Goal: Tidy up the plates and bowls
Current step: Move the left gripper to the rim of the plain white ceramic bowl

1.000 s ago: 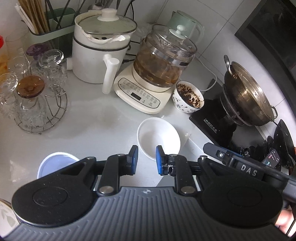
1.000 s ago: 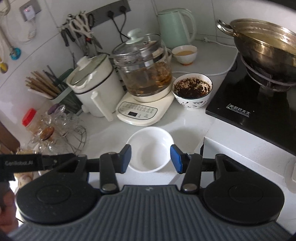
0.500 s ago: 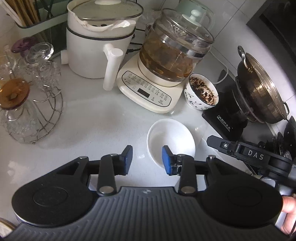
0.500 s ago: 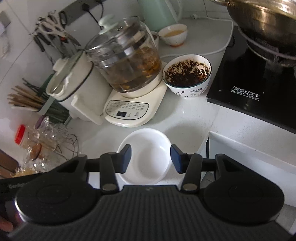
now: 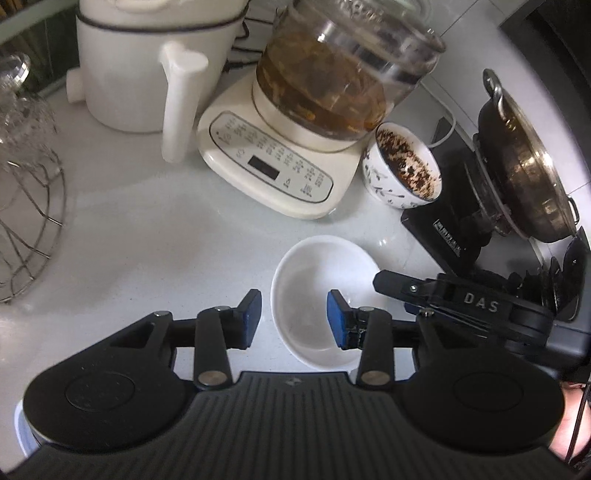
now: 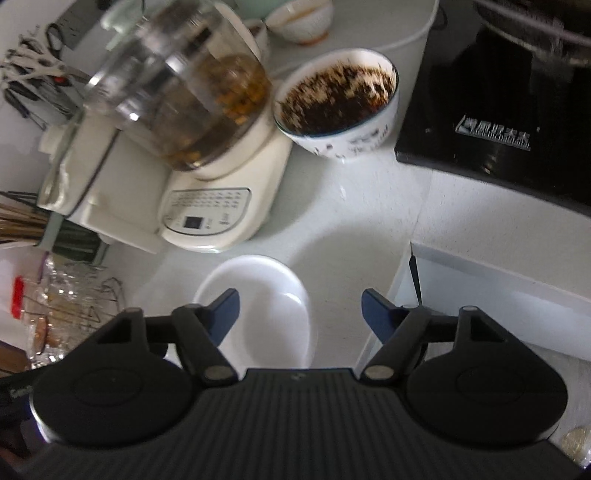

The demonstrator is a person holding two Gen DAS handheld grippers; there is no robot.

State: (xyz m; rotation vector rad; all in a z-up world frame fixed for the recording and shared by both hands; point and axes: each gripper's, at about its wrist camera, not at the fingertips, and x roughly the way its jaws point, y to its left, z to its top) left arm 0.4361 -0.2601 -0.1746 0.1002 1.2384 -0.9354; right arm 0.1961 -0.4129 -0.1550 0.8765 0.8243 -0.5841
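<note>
An empty white bowl (image 5: 317, 280) sits on the white counter in front of the tea maker; it also shows in the right wrist view (image 6: 266, 310). My left gripper (image 5: 293, 317) is open, its jaws on either side of the bowl's near left rim, just above it. My right gripper (image 6: 300, 306) is open wide over the bowl's right side; it shows in the left wrist view (image 5: 458, 299) at the bowl's right. A patterned bowl (image 5: 402, 173) with dark residue stands behind, next to the cooktop; it is also in the right wrist view (image 6: 338, 103).
A cream tea maker with glass jug (image 5: 295, 147), a white electric pot (image 5: 140, 74) and a wire rack of glasses (image 5: 26, 192) stand at the back and left. A black induction cooktop (image 6: 498, 110) with a steel wok (image 5: 524, 177) is on the right. A small bowl (image 6: 299, 22) sits far back.
Both grippers have moved forward and down toward the white bowl. The left jaws have opened wider and now straddle its rim. The right jaws have opened further.
</note>
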